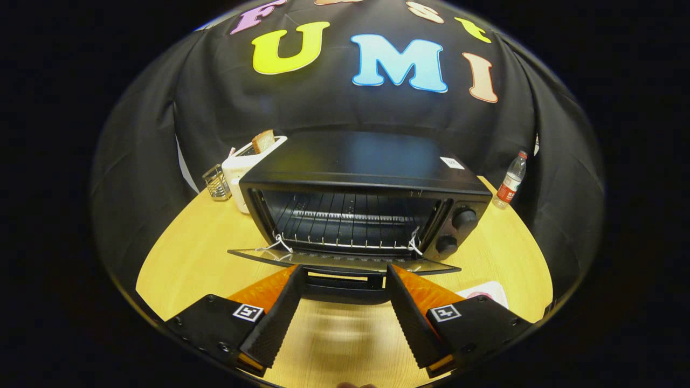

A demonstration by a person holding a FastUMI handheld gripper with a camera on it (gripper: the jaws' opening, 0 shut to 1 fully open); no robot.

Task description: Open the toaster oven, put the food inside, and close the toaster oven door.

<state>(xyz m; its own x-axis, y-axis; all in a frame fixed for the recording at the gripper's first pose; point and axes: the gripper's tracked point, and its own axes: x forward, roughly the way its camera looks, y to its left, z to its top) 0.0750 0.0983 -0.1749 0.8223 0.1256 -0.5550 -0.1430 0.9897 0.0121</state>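
The toaster oven (366, 199) stands on the round wooden table (183, 264) with its door (345, 261) folded down flat, the handle (345, 284) between the gripper's (343, 269) wide-apart fingers, which hold nothing. A white toaster (245, 167) with bread (263, 141) and a wire holder (216, 182) stand left of the oven, a bottle (509, 186) right; a pink-and-white plate (485, 293) lies near the right finger, open tabletop below
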